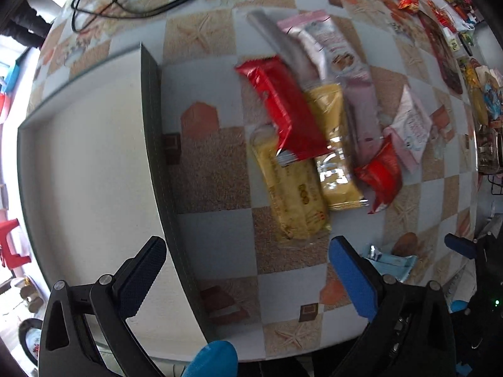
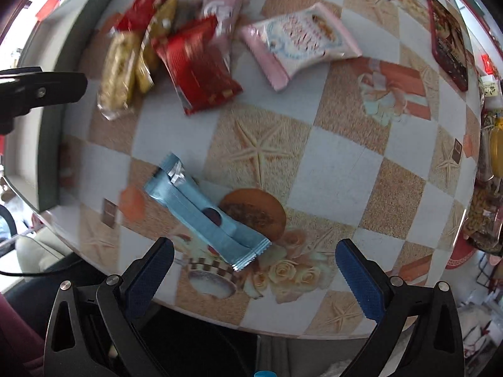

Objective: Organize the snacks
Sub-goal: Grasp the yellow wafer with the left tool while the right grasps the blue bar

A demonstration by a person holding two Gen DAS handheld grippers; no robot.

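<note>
A pile of snack packets lies on the patterned table: a long red packet (image 1: 284,113), a yellow bar (image 1: 292,194), a gold packet (image 1: 336,154), pink packets (image 1: 408,125) and a small red packet (image 1: 382,172). A shallow dark-rimmed tray (image 1: 154,132) with a pale inside lies left of them. My left gripper (image 1: 248,270) is open and empty, straddling the tray's right rim. A light blue packet (image 2: 204,213) lies apart near the table's front edge. My right gripper (image 2: 254,270) is open and empty, just in front of it. The pile (image 2: 195,59) and tray (image 2: 50,144) show there too.
Black cables (image 1: 125,3) lie at the table's far left. Jars and more wrapped sweets (image 1: 408,0) crowd the right edge with a dark red lid (image 2: 449,44). The table's front edge (image 2: 283,330) is close below my grippers.
</note>
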